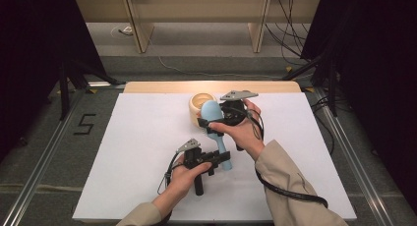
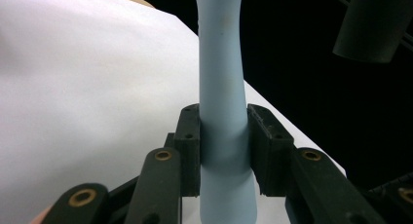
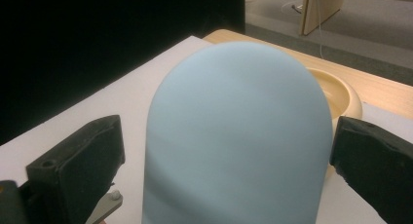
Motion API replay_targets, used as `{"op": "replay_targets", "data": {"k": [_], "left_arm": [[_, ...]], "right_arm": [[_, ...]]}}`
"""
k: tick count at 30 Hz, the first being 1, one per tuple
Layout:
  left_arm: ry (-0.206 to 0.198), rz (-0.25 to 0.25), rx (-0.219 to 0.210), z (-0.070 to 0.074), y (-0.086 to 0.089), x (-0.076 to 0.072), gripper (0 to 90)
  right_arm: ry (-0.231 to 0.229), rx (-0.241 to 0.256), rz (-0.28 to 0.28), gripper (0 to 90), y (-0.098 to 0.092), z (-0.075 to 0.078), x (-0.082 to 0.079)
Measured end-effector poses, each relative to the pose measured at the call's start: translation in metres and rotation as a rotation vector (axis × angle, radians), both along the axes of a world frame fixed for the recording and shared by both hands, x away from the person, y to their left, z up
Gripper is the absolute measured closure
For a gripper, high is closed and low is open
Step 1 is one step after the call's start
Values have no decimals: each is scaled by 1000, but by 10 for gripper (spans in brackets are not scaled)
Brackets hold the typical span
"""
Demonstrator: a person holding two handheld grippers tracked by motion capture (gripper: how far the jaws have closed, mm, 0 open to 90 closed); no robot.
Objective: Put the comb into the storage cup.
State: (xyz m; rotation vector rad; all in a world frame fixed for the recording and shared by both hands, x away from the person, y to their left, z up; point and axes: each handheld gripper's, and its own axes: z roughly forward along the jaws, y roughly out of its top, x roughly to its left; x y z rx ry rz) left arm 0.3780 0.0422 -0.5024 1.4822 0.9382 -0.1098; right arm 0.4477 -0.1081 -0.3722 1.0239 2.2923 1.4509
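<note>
Left gripper view shows my left fingers (image 2: 189, 151) pinching the spoon (image 2: 221, 102) handle; right fingers (image 3: 78, 160) spread around its head, handover pending closure.

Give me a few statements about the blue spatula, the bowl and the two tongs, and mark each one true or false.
1. The left tongs are shut on the handle of the blue spatula. True.
2. The right tongs are clamped tight on the spatula's blade. False: their jaws stand open on either side of the blade, with a gap showing at the left jaw.
3. The wooden bowl is beyond the spatula, near the table's far edge. True.
4. The spatula lies flat inside the bowl. False: the tongs hold it in front of the bowl.
</note>
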Motion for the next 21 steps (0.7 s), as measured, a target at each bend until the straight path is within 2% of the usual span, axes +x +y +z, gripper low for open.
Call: {"op": "replay_targets", "data": {"k": [14, 21], "left_arm": [[-8, 0, 13, 0, 0, 0, 675], [-13, -6, 13, 1, 0, 0, 675]], "right_arm": [[24, -4, -4, 33, 3, -4, 2], [40, -8, -7, 92, 3, -5, 1]]}}
